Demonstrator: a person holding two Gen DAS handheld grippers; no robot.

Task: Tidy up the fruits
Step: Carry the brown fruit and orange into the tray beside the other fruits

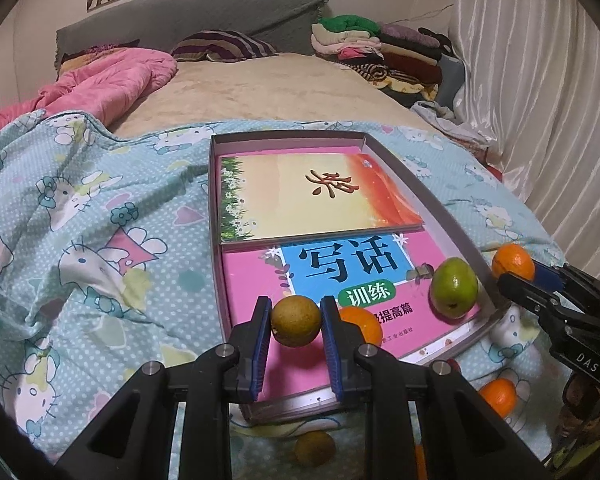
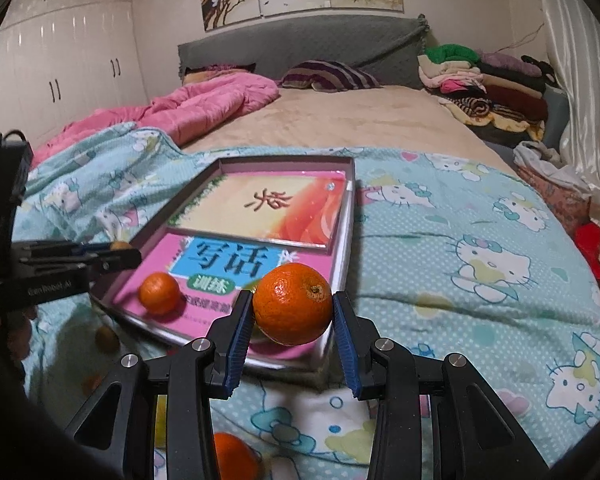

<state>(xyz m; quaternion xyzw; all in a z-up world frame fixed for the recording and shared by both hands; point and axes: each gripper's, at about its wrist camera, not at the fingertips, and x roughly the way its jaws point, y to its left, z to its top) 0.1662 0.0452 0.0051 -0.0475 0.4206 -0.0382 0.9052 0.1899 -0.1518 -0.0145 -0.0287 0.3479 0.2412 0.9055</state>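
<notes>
A shallow grey box (image 1: 440, 216) with two books in it lies on the Hello Kitty quilt. My left gripper (image 1: 296, 320) is shut on a brown-green fruit (image 1: 296, 321), held over the box's near end. An orange (image 1: 364, 326) and a green pear (image 1: 455, 288) lie in the box. My right gripper (image 2: 293, 310) is shut on an orange (image 2: 293, 303) at the box's near right corner; it also shows in the left wrist view (image 1: 514, 270). A small orange (image 2: 159, 293) lies in the box (image 2: 350, 216).
Loose fruits lie on the quilt in front of the box: a brown one (image 1: 314, 449), an orange (image 1: 499, 397), another orange (image 2: 234, 458). A pink duvet (image 1: 112, 76), a striped pillow (image 1: 224, 45) and stacked clothes (image 1: 380, 48) lie farther back. Curtains (image 1: 540, 80) hang at right.
</notes>
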